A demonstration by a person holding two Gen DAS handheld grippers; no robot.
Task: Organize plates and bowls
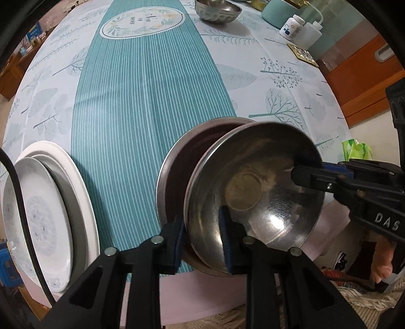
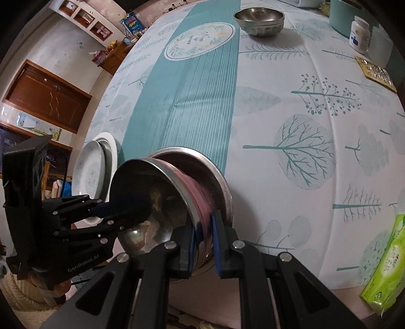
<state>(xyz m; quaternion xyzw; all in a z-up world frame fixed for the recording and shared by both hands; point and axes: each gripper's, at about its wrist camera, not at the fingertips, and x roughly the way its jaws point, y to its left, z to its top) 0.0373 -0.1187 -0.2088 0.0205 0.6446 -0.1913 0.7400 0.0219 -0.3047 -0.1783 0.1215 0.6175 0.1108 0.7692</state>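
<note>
While the steel bowl (image 1: 255, 187) sits nested in a wider metal pan (image 1: 174, 177) with a dark reddish inside near the front edge of the table, both tools are closed on its rim. The left gripper (image 1: 202, 243) clamps the near wall of the bowl, one blue-padded finger (image 1: 177, 245) outside and the other inside against the shiny metal. The right gripper (image 1: 307, 174) reaches in from the right side and pinches the opposite rim; in its own view the right gripper (image 2: 203, 243) has its blue pads pressed on either side of the bowl's wall, with the left gripper (image 2: 124, 212) coming in from the left over the bowl (image 2: 157, 202). The bowl stands slightly tilted in the pan (image 2: 217, 184), whose rim shows behind it. To the left, near the same table edge, lies a stack of white plates (image 1: 53, 202), a patterned one on top of plainer ones. A second steel bowl (image 1: 217, 10) stands well apart at the far side of the table. The tablecloth (image 1: 141, 106) is pale with tree and leaf prints and a teal striped band down the middle. A white pill bottle (image 1: 291, 25) and a squeeze bottle (image 1: 310, 33) stand at the far right, a green tissue pack (image 2: 384, 263) lies at the near right corner, and a wooden cabinet (image 2: 45, 96) stands against the wall to the left.
</note>
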